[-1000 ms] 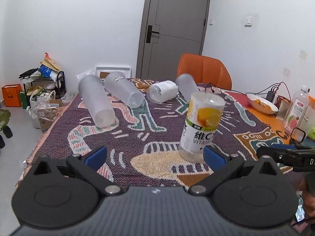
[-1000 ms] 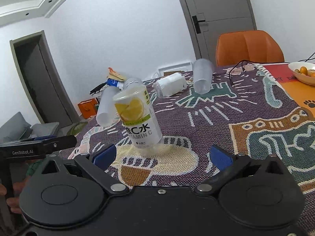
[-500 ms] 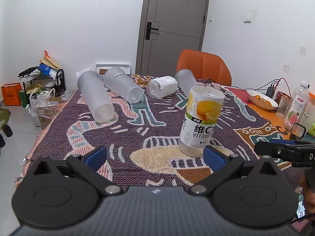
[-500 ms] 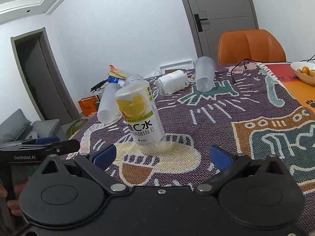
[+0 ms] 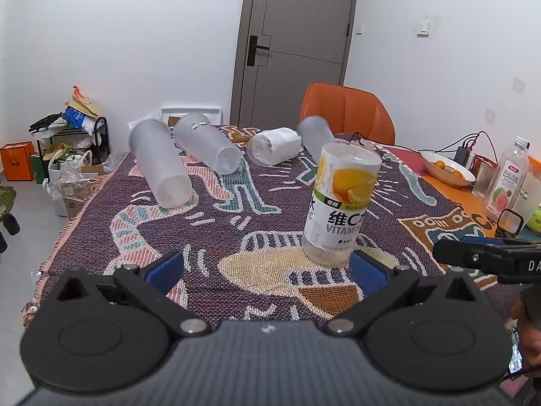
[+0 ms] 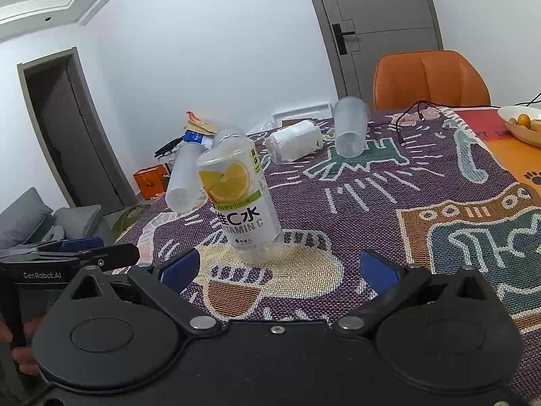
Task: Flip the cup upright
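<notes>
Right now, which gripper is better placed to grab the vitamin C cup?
Right, slightly. The vitamin C cup stands nearer the open right gripper's centreline; for the open left gripper it sits off by one fingertip.

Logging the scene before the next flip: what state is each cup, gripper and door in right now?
Labelled cup: standing, mouth up, free of both grippers.
Left frosted cup: on its side.
Second frosted cup: on its side.
White-wrapped cup: on its side.
Far frosted cup: lying tilted.
Left gripper: open, empty.
Right gripper: open, empty.
Grey door: closed.
Guava bottle: upright, capped.
</notes>
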`<state>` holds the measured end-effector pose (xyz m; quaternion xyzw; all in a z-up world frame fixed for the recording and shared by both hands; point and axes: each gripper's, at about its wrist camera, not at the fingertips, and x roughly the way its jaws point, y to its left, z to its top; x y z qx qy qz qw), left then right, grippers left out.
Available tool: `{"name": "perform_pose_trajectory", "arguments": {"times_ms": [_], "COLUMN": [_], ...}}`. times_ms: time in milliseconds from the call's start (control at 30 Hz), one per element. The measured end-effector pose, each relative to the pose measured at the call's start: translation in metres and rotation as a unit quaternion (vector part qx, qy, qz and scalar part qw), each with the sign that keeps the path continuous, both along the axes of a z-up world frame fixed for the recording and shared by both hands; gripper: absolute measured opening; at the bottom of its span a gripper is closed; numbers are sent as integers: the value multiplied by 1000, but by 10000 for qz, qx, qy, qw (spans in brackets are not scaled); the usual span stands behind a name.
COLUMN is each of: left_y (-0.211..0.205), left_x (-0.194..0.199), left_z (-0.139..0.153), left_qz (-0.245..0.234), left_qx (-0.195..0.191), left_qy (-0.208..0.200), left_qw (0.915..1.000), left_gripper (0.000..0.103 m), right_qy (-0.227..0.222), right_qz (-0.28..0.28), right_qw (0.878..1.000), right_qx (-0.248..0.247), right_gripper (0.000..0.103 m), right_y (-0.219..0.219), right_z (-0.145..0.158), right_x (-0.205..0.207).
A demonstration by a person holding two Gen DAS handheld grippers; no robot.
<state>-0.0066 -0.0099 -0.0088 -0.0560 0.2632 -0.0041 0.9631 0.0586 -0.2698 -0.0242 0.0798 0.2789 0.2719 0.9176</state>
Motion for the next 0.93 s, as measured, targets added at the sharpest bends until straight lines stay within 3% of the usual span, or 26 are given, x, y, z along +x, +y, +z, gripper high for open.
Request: {"name": "perform_pose_trajectory", "arguments": {"times_ms": [933], "left_y": [-1], "left_x": [2], "left_z": [-3], "left_qz": [-9], "left_qx": [23], "left_qy": [65], "left_qw": [10000], "left_gripper": [103], "right_qy": [3], "right_qz": [-24], "right_qw": [10000], "right_qx": [-51], "right_gripper": [103], "right_y": [0], "right_z": [0], "right_x": [1]}}
